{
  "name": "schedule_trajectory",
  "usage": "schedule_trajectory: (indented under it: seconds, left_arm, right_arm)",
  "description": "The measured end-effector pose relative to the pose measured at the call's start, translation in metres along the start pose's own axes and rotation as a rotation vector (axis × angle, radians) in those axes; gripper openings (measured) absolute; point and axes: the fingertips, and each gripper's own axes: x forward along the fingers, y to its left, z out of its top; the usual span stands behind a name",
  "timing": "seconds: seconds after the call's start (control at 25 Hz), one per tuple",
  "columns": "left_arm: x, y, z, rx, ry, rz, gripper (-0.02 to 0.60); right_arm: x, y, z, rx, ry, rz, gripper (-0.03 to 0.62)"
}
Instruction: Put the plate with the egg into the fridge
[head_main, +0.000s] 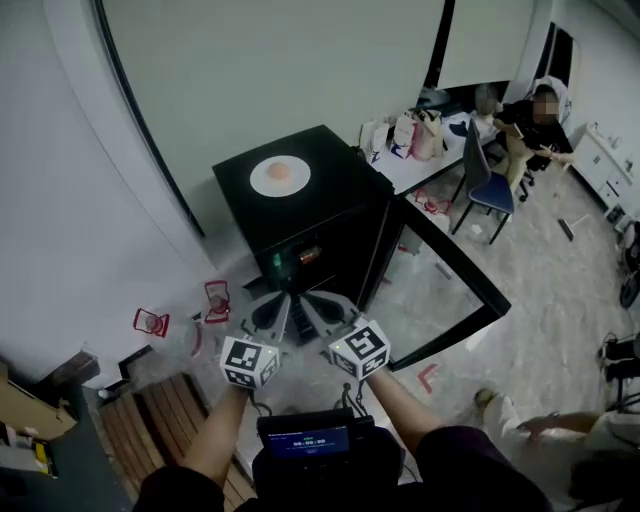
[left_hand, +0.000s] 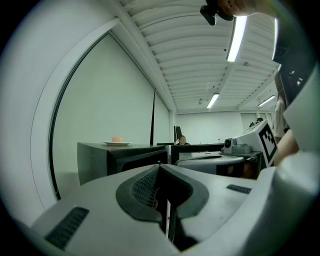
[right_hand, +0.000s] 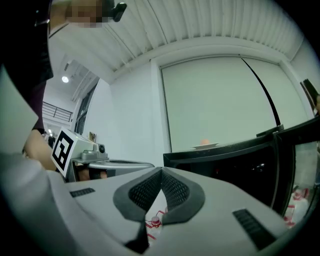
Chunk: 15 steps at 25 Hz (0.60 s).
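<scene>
A white plate with an egg (head_main: 280, 175) sits on top of the black mini fridge (head_main: 335, 195), whose glass door (head_main: 450, 275) stands swung open to the right. My left gripper (head_main: 278, 308) and right gripper (head_main: 325, 308) hang side by side in front of the fridge, low and short of it. Both are shut with nothing in them. In the left gripper view the left gripper (left_hand: 160, 166) points at the fridge (left_hand: 120, 160), with the plate (left_hand: 117, 142) above it. In the right gripper view the plate (right_hand: 205, 144) shows beyond the right gripper (right_hand: 161, 170).
Small red-topped containers (head_main: 150, 322) lie on the floor left of the fridge. Wooden slats (head_main: 150, 420) are at lower left. A blue chair (head_main: 490, 180), a table with bags (head_main: 415, 135) and a seated person are at the back right. Someone's foot (head_main: 487, 400) is at lower right.
</scene>
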Motion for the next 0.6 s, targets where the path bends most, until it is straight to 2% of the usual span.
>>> schedule_trajectory:
  seconds: [0.12, 0.32, 0.6]
  left_arm:
    - [-0.002, 0.008, 0.007, 0.023, -0.01, -0.018, 0.009]
    - [-0.008, 0.027, 0.022, 0.085, -0.028, -0.063, 0.009]
    - [0.01, 0.046, 0.06, 0.279, -0.039, -0.145, 0.009]
  right_arm:
    - [0.004, -0.001, 0.003, 0.005, -0.005, -0.021, 0.008]
    - [0.013, 0.002, 0.014, -0.086, -0.024, -0.075, 0.008]
    - [0.03, -0.005, 0.038, -0.237, -0.006, -0.127, 0.008]
